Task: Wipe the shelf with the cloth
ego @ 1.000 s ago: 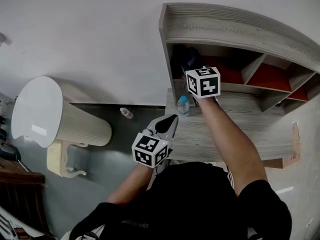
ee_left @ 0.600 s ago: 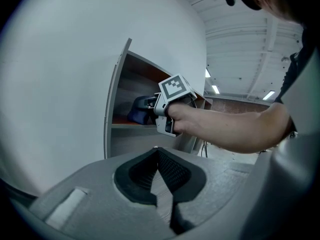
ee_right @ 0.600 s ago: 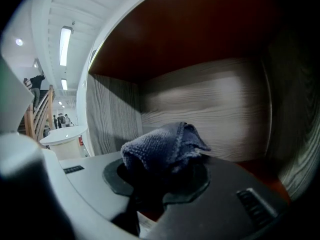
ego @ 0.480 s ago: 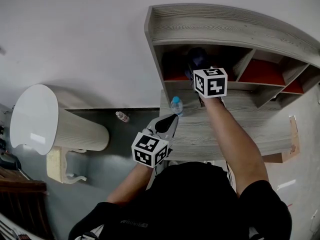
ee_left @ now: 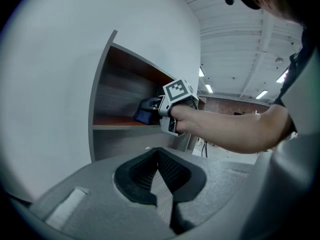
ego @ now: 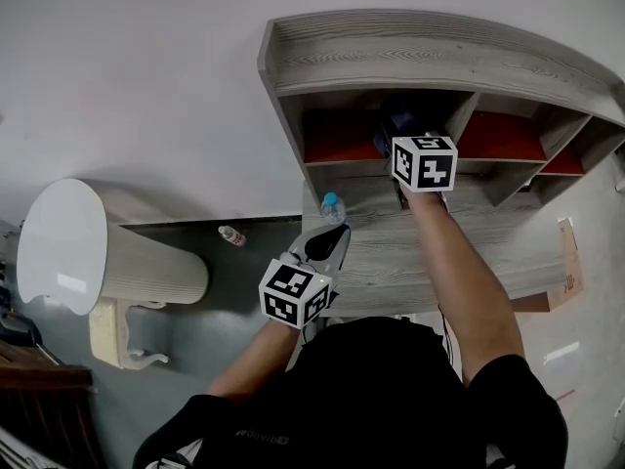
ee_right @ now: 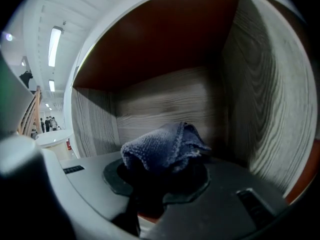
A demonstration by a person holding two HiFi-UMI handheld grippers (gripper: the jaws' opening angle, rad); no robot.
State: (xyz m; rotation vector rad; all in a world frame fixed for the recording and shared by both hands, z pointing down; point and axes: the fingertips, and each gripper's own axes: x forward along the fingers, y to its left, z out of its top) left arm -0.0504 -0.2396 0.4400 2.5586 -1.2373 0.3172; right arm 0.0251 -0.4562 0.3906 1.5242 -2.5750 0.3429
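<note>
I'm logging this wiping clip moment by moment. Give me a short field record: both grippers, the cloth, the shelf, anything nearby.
right gripper: shut on crumpled dark blue cloth, inside the leftmost compartment, near its right wall
left gripper: shut, empty, held low in front of the shelf
shelf: grey wood-grain shelf unit with red inner panels
cloth contact: cannot tell whether it touches the compartment floor
nearby: clear plastic bottle with blue cap, upright on the grey ledge below the compartments
</note>
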